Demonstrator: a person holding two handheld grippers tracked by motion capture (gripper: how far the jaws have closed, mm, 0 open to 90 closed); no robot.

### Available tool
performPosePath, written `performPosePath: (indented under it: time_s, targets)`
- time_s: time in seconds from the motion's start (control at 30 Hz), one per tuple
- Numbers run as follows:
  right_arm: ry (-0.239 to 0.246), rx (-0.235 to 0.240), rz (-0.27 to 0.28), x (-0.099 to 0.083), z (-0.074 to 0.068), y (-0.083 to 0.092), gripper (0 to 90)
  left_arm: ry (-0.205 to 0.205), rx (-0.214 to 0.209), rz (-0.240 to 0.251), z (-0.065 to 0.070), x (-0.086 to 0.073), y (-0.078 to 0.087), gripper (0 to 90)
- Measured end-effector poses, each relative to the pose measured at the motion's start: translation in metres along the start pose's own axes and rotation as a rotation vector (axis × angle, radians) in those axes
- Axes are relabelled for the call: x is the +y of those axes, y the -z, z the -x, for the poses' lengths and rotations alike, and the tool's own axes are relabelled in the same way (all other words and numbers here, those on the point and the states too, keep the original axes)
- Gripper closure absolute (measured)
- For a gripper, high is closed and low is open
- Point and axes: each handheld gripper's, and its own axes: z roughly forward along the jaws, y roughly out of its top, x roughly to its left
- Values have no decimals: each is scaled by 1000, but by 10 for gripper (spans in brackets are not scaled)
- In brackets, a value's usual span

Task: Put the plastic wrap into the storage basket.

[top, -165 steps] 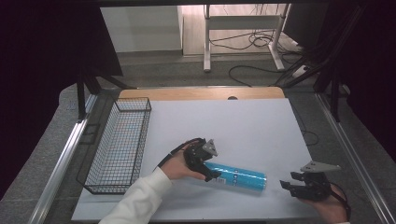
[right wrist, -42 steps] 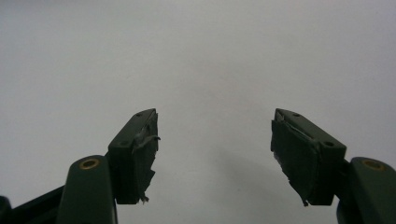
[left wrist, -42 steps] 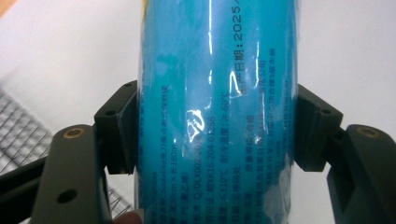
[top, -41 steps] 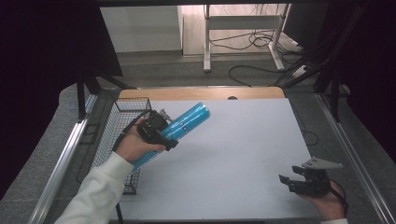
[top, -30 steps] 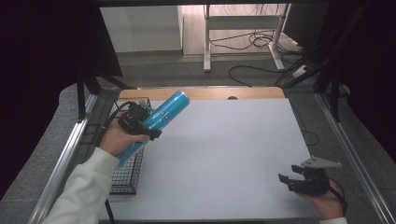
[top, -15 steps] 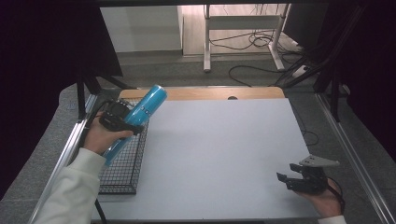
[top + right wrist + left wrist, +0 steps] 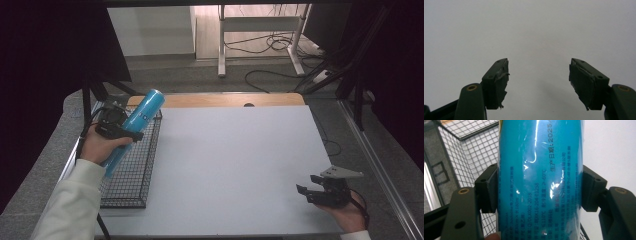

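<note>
Blue canister sits clamped in the left claw, tilted over the wire basket; lower it flat before releasing. Right claw rests apart, empty, on the bench.

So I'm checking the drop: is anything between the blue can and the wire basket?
Nothing visible. The left gripper is shut on the blue can, which is tilted over the basket. The mesh floor below shows bare, and the basket is open on top.
</note>
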Motion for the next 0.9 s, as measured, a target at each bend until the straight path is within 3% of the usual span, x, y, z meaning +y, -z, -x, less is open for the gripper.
performPosePath:
  time_s: [0.27,0.57,0.9]
  targets:
    - [3,0,-5,0,0,-1,322,63,13,-17,-11,-2,-10,311]
    - [4,3,-6,0,0,-2,322,145,38,-86,-15,-8,-40,310]
    - [9,4,-11,0,0,-5,321,200,73,-145,-19,-20,-66,309]
